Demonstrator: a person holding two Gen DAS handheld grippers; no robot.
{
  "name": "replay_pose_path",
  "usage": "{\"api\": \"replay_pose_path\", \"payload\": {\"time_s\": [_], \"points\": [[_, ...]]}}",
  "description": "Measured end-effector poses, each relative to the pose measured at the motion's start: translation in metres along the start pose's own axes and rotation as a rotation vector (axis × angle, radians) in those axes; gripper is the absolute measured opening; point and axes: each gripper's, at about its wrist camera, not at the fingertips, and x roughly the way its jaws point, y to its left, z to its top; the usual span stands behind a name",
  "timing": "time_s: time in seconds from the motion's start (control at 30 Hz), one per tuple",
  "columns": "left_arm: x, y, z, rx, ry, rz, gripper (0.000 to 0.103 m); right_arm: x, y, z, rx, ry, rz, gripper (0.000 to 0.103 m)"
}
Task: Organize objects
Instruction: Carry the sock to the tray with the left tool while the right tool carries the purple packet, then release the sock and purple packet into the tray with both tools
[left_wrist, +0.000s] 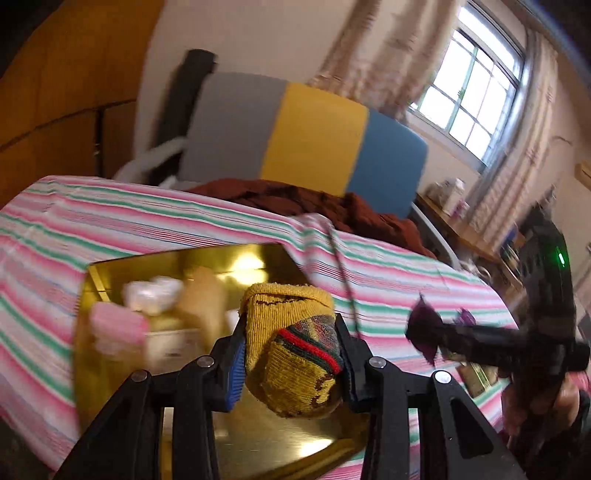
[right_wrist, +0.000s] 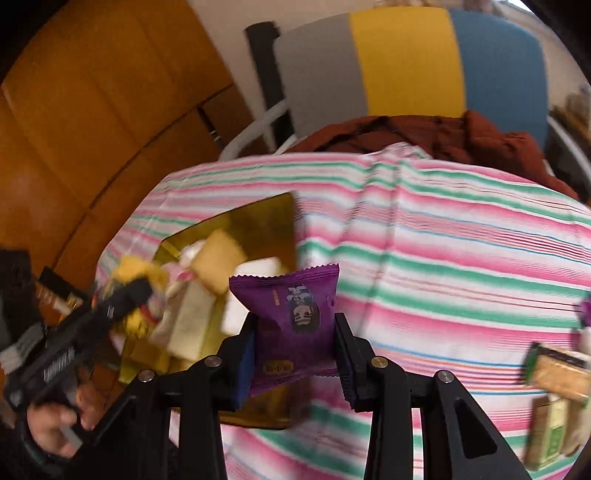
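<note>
My left gripper (left_wrist: 291, 354) is shut on a rolled yellow sock (left_wrist: 295, 350) with red and green stripes, held above the gold tray (left_wrist: 258, 435). In the right wrist view the same left gripper (right_wrist: 136, 291) hangs over the tray's left side with the sock (right_wrist: 136, 269) in it. My right gripper (right_wrist: 295, 343) is shut on a purple snack packet (right_wrist: 295, 321), just right of the gold tray (right_wrist: 269, 218). From the left wrist view that right gripper (left_wrist: 424, 332) reaches in from the right with the purple packet (left_wrist: 424, 328). The tray holds several pale packets (right_wrist: 218, 266) and a pink item (left_wrist: 118, 325).
A pink, green and white striped cloth (right_wrist: 443, 258) covers the table. A chair with a grey, yellow and blue back (left_wrist: 303, 133) stands behind it, with a brown garment (left_wrist: 332, 206) on it. Green and tan packets (right_wrist: 554, 402) lie at the table's right. Wooden cabinets (right_wrist: 92, 110) stand left.
</note>
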Motion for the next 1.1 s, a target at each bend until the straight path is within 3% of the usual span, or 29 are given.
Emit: {"api": "replay_pose_path", "payload": {"time_s": [0.13,0.23,0.33,0.47,0.53,0.63,0.8,1.1], "points": [[-0.005,0.026,0.003,-0.064,-0.016,0.026,0.041,0.013,0.029,-0.013,-0.047,0.039,0.037,0.042],[-0.006,0.032,0.004,-0.091,-0.017,0.004,0.042,0.022,0.042,-0.024,-0.068,0.067,0.026,0.045],[-0.005,0.035,0.002,-0.117,-0.010,-0.048,0.049,0.030,0.046,-0.032,-0.067,0.083,0.005,0.053],[-0.006,0.036,-0.002,-0.131,-0.003,-0.036,0.053,0.030,0.048,-0.039,-0.059,0.084,-0.003,0.069],[-0.007,0.037,-0.002,-0.143,-0.003,-0.043,0.054,0.030,0.048,-0.041,-0.058,0.082,-0.016,0.071],[-0.010,0.034,-0.003,-0.116,-0.011,-0.010,0.054,0.028,0.049,-0.044,-0.059,0.079,-0.040,0.074],[-0.016,0.029,-0.010,-0.078,-0.014,0.055,0.054,0.024,0.055,-0.049,-0.057,0.049,-0.095,0.096],[-0.024,0.019,-0.029,-0.007,-0.007,0.146,0.054,0.009,0.068,-0.053,-0.108,-0.069,-0.262,0.103]]}}
